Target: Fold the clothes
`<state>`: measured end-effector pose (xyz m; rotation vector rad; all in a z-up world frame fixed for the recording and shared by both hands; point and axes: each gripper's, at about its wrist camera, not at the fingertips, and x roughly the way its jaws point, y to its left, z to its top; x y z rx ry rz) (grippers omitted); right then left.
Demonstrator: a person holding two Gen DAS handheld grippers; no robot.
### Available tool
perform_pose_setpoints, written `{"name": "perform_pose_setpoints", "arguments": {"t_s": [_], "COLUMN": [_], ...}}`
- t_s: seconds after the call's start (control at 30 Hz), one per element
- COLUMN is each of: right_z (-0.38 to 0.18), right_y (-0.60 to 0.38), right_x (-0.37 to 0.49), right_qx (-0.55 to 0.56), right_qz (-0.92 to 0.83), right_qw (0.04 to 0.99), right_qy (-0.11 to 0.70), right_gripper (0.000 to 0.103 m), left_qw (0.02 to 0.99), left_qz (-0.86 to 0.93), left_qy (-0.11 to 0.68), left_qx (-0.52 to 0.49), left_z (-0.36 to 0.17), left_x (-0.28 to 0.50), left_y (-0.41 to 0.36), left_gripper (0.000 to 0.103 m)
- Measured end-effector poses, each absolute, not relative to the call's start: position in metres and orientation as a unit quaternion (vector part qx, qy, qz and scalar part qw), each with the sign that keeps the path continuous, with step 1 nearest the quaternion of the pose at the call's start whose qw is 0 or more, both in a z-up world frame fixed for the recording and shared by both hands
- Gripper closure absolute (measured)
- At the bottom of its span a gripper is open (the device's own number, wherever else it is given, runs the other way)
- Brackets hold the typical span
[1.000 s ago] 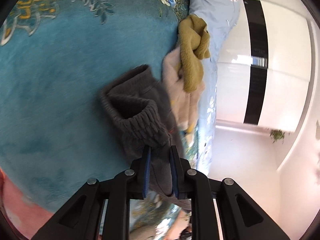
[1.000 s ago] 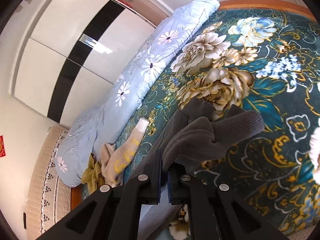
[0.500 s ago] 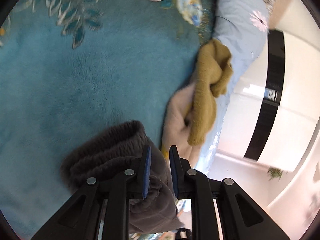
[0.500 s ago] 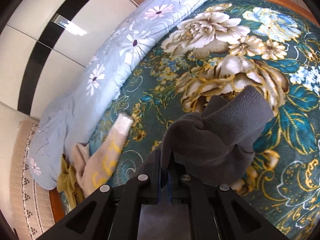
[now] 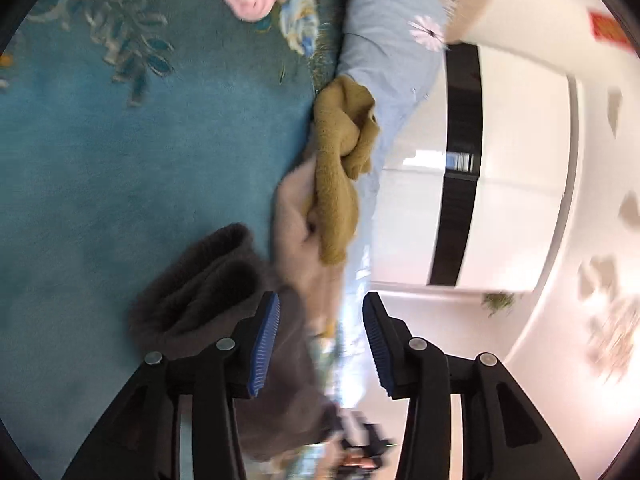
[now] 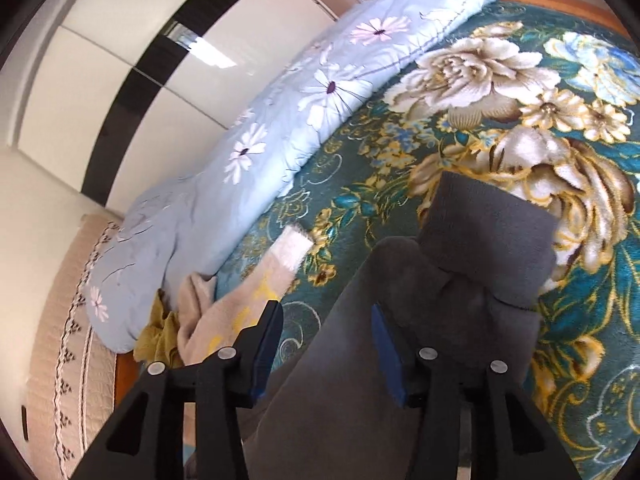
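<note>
Both the left gripper (image 5: 320, 344) and right gripper (image 6: 326, 344) stand spread wide, holding nothing. The grey garment (image 6: 460, 280) lies bunched on the bed (image 6: 580, 320) at lower centre. Any regrasp should pinch one layer at an edge.

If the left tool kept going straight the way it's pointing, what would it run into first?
Probably the beige garment, with the olive garment draped over it. The left tool is open, the grey garment beside its left finger. Depth is uncertain.

Both claws (left (image 5: 320, 344), right (image 6: 326, 350)) now unclamped
</note>
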<state>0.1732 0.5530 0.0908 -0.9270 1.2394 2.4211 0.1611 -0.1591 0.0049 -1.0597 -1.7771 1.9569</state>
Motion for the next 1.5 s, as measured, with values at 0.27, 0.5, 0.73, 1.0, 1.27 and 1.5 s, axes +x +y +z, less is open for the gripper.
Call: {"name": "perform_pose_setpoints", "arguments": {"t_s": [0.27,0.5,0.73,1.0,1.27,1.5], "right_z": [0.080,0.042,0.036,0.062,0.045,0.019], "right_y": [0.577,0.586,0.574,0.562,0.572,0.587], "right_x": [0.265,0.270,0.227,0.209,0.219,0.234], "right_qx": [-0.272,-0.290,-0.324,-0.319,-0.301,-0.285], "right_qz": [0.831,0.806,0.809,0.837,0.829,0.815], "right_qw": [0.179,0.150,0.177,0.159,0.147,0.145], "right_qy": [0.450,0.494,0.456,0.415,0.447,0.483], "right_gripper": [0.050,0.050,0.057,0.096,0.097,0.098], "left_qw": [0.083,0.076,0.072,0.064,0.064,0.063], "left_qz": [0.758,0.767,0.766,0.773,0.773,0.772], "left_qy": [-0.456,-0.432,-0.425,-0.406,-0.410,-0.413], "left_qx": [-0.458,-0.468,-0.477,-0.484,-0.479,-0.478], "left_z": [-0.015,-0.019,-0.023,-0.022,-0.021,-0.022], "left_x": [0.191,0.186,0.192,0.194,0.206,0.206], "left_y": [-0.130,-0.113,-0.106,-0.099,-0.106,-0.106], "left_gripper": [0.057,0.057,0.057,0.057,0.057,0.057]}}
